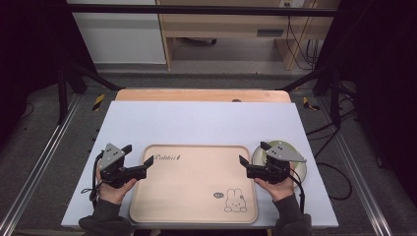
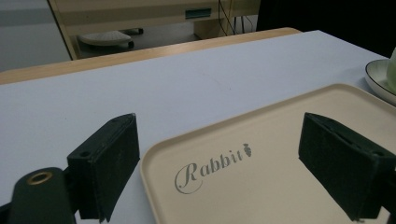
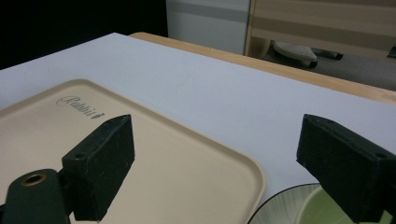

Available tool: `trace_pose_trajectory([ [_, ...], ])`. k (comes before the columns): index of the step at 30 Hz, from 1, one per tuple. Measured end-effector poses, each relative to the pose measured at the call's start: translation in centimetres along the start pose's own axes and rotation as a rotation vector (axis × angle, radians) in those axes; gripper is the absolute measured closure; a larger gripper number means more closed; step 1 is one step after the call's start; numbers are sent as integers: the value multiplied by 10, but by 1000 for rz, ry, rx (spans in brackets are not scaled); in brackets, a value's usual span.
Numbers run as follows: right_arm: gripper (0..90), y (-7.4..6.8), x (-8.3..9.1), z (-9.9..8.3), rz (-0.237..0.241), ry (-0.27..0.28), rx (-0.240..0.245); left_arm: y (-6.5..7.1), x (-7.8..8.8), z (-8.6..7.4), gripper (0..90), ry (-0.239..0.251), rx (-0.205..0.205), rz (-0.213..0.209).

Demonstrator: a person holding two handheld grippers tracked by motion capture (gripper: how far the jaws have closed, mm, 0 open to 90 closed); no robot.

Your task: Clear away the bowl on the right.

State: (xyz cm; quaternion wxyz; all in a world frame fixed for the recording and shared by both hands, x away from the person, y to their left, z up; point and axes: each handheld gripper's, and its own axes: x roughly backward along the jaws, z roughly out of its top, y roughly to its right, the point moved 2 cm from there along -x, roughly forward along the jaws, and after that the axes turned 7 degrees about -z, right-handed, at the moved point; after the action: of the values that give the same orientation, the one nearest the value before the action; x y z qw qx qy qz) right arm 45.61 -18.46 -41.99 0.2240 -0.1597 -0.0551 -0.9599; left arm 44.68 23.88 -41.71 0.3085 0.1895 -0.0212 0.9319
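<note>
Since both grippers, left gripper [image 1: 140, 164] and right gripper [image 1: 252, 160], flank the tray [image 1: 192, 209] at lower centre with jaws apart and empty, they look poised to start; the plate [image 1: 301, 169] waits at right.

A wooden table [image 1: 206, 94] carries a white sheet [image 1: 196, 123], with a beige tray [image 1: 192, 184] and plate [image 1: 301, 169] on it.

The tray [image 1: 194, 196] looks like smooth matt beige plastic. The table cover [image 1: 196, 123] is matt, paper-like; at its far edge the table [image 1: 201, 95] shows wood. The plate [image 2: 380, 77] is glossy, ceramic-looking.
</note>
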Motion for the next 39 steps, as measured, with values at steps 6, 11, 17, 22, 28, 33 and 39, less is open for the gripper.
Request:
trace_pose_trajectory([
  [6, 115, 3, 2, 0, -4, 2, -5, 1, -1, 0, 122, 1, 1, -1],
  [11, 117, 4, 3, 0, -5, 3, -9, 0, 0, -1, 123, 3, 2, -3],
  [17, 118, 4, 3, 0, -18, -3, -1, 2, 0, -1, 126, 3, -8, -2],
  [22, 123, 6, 4, 1, -46, -18, 3, 2, -1, -2, 126, -3, -12, -3],
  [28, 126, 8, 7, 4, -57, -14, 7, 2, -1, -2, 126, -5, -11, -1],
  [33, 130, 13, 11, 6, -90, 2, 6, 3, -1, -2, 126, -4, -13, -1],
  [39, 161, 21, 18, 8, -114, 24, -4, 3, -2, -2, 126, -8, -14, 0],
])
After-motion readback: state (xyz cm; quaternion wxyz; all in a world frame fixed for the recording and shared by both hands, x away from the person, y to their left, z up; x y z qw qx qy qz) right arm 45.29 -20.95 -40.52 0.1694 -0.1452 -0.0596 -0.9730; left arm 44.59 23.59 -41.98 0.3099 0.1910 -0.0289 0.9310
